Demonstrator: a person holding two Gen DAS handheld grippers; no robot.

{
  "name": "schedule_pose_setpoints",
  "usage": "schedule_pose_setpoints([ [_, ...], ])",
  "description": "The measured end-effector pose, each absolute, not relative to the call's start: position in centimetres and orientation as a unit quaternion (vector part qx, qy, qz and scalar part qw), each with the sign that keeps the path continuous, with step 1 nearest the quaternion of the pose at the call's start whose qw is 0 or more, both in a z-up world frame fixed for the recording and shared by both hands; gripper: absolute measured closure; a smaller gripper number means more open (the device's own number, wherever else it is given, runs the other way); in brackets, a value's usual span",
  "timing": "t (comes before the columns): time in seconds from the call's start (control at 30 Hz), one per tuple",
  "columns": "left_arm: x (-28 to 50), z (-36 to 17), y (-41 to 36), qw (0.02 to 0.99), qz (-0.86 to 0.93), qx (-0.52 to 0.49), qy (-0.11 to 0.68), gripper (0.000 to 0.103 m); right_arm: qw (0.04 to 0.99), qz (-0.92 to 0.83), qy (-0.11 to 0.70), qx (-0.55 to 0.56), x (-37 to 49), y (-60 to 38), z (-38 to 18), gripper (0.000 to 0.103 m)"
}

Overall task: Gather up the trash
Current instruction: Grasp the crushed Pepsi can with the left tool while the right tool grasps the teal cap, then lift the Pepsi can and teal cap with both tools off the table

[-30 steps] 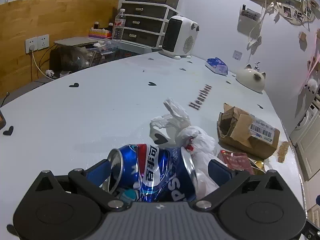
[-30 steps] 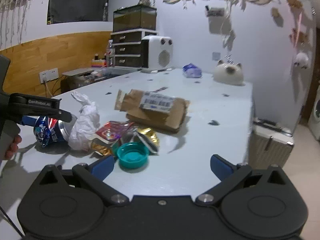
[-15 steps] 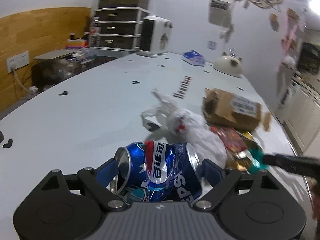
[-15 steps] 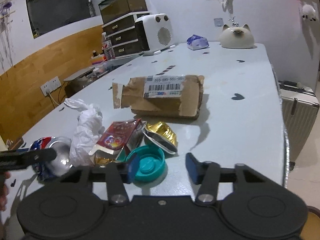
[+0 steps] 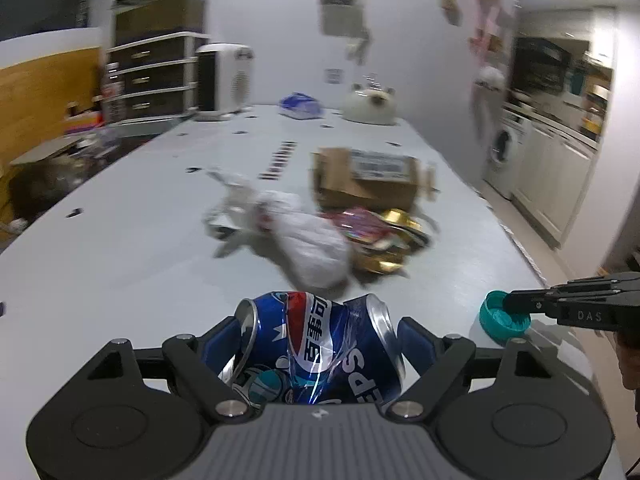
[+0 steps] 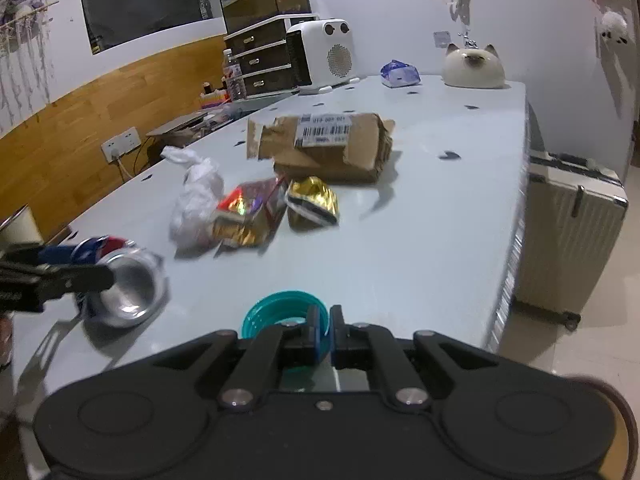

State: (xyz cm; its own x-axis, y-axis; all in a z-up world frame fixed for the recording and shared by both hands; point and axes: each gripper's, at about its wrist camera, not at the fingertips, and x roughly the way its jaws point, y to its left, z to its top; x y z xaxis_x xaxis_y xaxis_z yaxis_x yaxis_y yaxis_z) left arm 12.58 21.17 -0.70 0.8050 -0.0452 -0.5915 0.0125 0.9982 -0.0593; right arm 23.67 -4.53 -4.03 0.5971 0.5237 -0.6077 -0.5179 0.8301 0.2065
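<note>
**Can and lid held up near the trash pile**

A crushed blue can [image 5: 318,350] is squeezed sideways in the left claw [image 5: 320,340], with a blue finger [image 5: 416,344] pressed on each end. The can is held above the pale table [image 5: 120,264], on the near side of the trash pile. From the right wrist view, the silver end of the can [image 6: 128,292] is seen at the left.

A teal lid [image 6: 286,314] is pinched by its rim in the right claw [image 6: 325,330], whose fingers are almost closed together. In the left wrist view the lid [image 5: 500,318] is seen to the right of the can, over the table's edge.

The pile is made of a white plastic bag [image 6: 196,204], a shiny red and gold wrapper [image 6: 248,216] touching it, and a gold wrapper [image 6: 314,202] just beside that. A torn cardboard box [image 6: 328,148] with a barcode label is found just behind the wrappers. Far behind the box, a white heater [image 6: 322,56], a cat-shaped pot [image 6: 474,68] and a blue packet [image 6: 398,74] are seen at the back of the table.
</note>
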Motion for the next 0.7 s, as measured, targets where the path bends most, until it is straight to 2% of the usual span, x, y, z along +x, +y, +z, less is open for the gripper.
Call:
schedule_pose_setpoints([
  [0.2, 12.3, -1.0, 18.1, 0.949, -0.046, -0.005, 0.313, 0.019, 0.889, 0.302, 0.344, 0.016, 19.9, -7.3, -4.0, 0.096],
  [0.27, 12.1, -1.1, 17.6, 0.948, -0.044, -0.002, 0.314, 0.019, 0.890, 0.302, 0.342, 0.022, 19.0, -8.0, -4.1, 0.079],
  [0.37, 12.3, -1.0, 17.0, 0.947, -0.031, -0.003, 0.319, 0.017, 0.891, 0.315, 0.326, 0.021, 17.9, -8.4, -4.1, 0.061],
  [0.4, 12.5, -1.0, 16.9, 0.947, -0.024, -0.004, 0.321, 0.017, 0.890, 0.319, 0.324, 0.021, 17.7, -8.5, -4.0, 0.058],
  [0.47, 12.7, -0.9, 16.6, 0.946, -0.008, -0.002, 0.325, 0.017, 0.889, 0.330, 0.318, 0.016, 17.2, -8.3, -4.0, 0.041],
  [0.53, 13.2, -0.8, 16.4, 0.944, 0.009, -0.006, 0.331, 0.017, 0.887, 0.339, 0.315, 0.002, 17.0, -7.7, -4.1, 0.031],
  [0.63, 13.8, -0.5, 16.3, 0.939, 0.025, -0.017, 0.342, 0.017, 0.884, 0.347, 0.311, -0.036, 16.9, -6.3, -4.2, 0.025],
  [0.7, 14.0, -0.5, 16.2, 0.936, 0.037, -0.025, 0.349, 0.016, 0.886, 0.345, 0.306, -0.051, 17.0, -5.8, -4.3, 0.025],
])
